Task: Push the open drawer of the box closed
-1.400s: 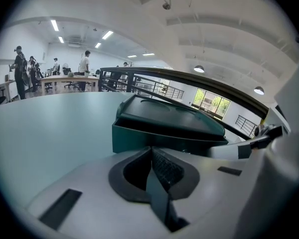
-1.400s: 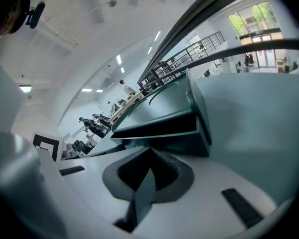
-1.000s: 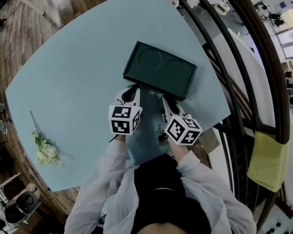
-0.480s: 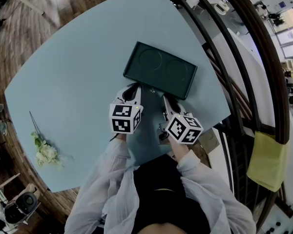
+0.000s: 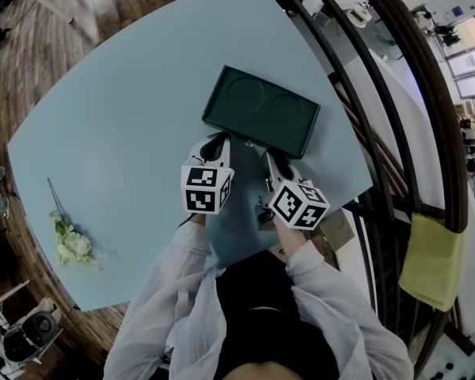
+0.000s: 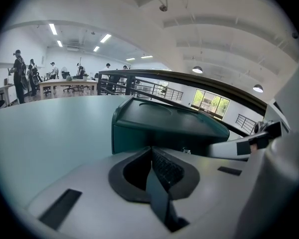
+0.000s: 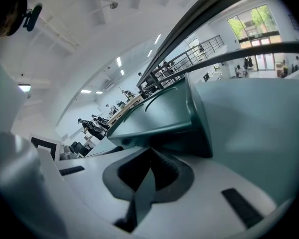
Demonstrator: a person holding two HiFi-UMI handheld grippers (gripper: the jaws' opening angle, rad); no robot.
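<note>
A dark green box (image 5: 261, 119) with two round hollows in its lid lies on the light blue table (image 5: 127, 133). Both grippers are at its near long side. My left gripper (image 5: 214, 143) is shut and empty, its tips against the box's front face (image 6: 139, 141). My right gripper (image 5: 270, 161) is also shut and empty, tips at the front near the right corner (image 7: 199, 133). A small metal knob (image 6: 187, 151) shows on the front between them. From above the drawer looks flush or nearly flush with the box; I cannot see a gap.
A bunch of white flowers (image 5: 71, 244) lies near the table's left edge. A dark curved railing (image 5: 396, 133) runs close past the right side, with a yellow cloth (image 5: 435, 264) hanging on it. People stand at desks far behind (image 6: 20, 73).
Both grippers have edged forward a little, and the box's near edge has shifted slightly away with them.
</note>
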